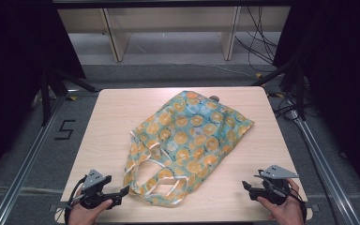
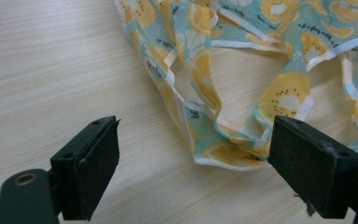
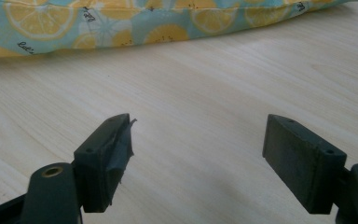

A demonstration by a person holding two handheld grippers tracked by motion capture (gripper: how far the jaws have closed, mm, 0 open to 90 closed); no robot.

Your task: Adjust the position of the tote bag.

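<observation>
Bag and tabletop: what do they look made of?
The bag: likely thin woven or nylon-like fabric, matte, printed with citrus slices; it lies limp and creased, with pale edge binding. The table: pale wood-grain surface, probably laminate, smooth with a faint sheen.

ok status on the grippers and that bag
Left gripper open at the handle loops. Right gripper open, apart. Lemon-print teal fabric bag lies flat on the wooden table. Nothing in the way.

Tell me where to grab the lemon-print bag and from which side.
Probably best at the handle loops, the end of the lemon-print bag nearest the person. They are thin white-edged straps lying loosely on the table, easy to pinch. Come in from the near left, where the open left hand-held gripper already sits beside them.
</observation>
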